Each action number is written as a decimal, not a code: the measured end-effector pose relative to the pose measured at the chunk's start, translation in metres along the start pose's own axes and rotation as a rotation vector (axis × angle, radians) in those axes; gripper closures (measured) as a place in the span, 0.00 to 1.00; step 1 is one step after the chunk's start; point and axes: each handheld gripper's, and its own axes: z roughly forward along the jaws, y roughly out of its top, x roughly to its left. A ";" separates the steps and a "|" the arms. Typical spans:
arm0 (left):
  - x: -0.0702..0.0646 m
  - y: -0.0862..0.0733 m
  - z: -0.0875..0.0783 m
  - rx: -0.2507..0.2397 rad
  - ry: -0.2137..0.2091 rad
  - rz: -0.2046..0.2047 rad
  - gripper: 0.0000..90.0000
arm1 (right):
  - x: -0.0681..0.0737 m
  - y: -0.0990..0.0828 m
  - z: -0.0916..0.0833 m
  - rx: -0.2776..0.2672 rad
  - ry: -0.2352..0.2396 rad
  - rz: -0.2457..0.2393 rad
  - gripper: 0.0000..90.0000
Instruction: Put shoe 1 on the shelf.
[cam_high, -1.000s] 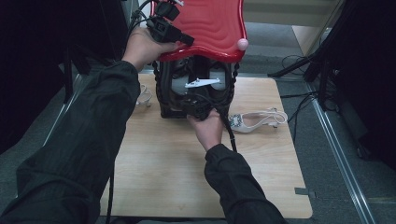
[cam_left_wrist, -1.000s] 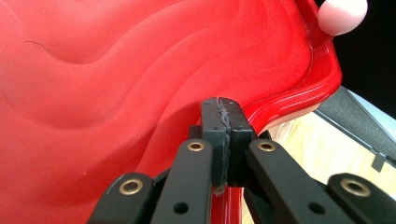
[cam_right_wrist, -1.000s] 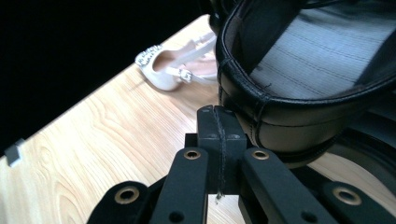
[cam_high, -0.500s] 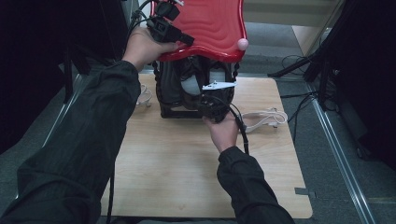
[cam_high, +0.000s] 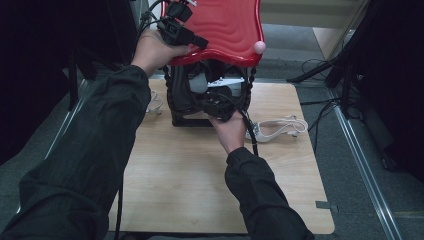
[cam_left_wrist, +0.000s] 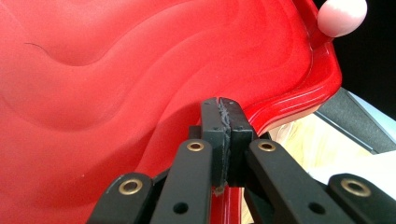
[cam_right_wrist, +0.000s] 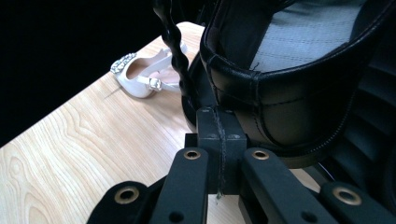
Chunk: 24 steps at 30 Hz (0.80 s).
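– What are the left tongs (cam_left_wrist: 226, 105) doing?

– Their jaws are pressed together on the near rim of the red tray (cam_left_wrist: 116, 93), which they hold up, tilted, at the far left of the table (cam_high: 200, 180). A pink ball (cam_left_wrist: 341, 16) sits at the tray's right corner.

– And the right tongs (cam_right_wrist: 219, 114)?

– Closed as well, the pads tight against each other, right at the edge of the black shoe (cam_right_wrist: 289, 107). I cannot tell whether they pinch the shoe or only touch it.

– Where is that shoe?

– Under the red tray, inside the black rack (cam_high: 180, 100) at the far side of the table.

– Anything different from a second ago?

– The right hand (cam_high: 230, 132) sits a little further right at the rack's mouth than it did then. The left hand (cam_high: 152, 50) and the tray are where they were, and both pairs of jaws are as tight as before.

– What lies around?

– A pale sandal (cam_high: 280, 127) on the table just right of the rack, as before, and another pale sandal (cam_right_wrist: 140, 77) on the rack's other side.
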 end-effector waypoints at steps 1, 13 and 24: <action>0.000 0.000 0.000 0.000 0.000 0.000 1.00 | 0.000 0.002 0.003 -0.001 0.001 -0.006 1.00; 0.000 -0.001 -0.001 -0.007 0.002 -0.002 0.98 | 0.019 0.017 0.039 0.033 0.033 -0.037 1.00; 0.001 0.003 -0.004 0.011 -0.024 -0.048 0.88 | 0.031 0.005 0.001 0.023 0.079 -0.039 0.99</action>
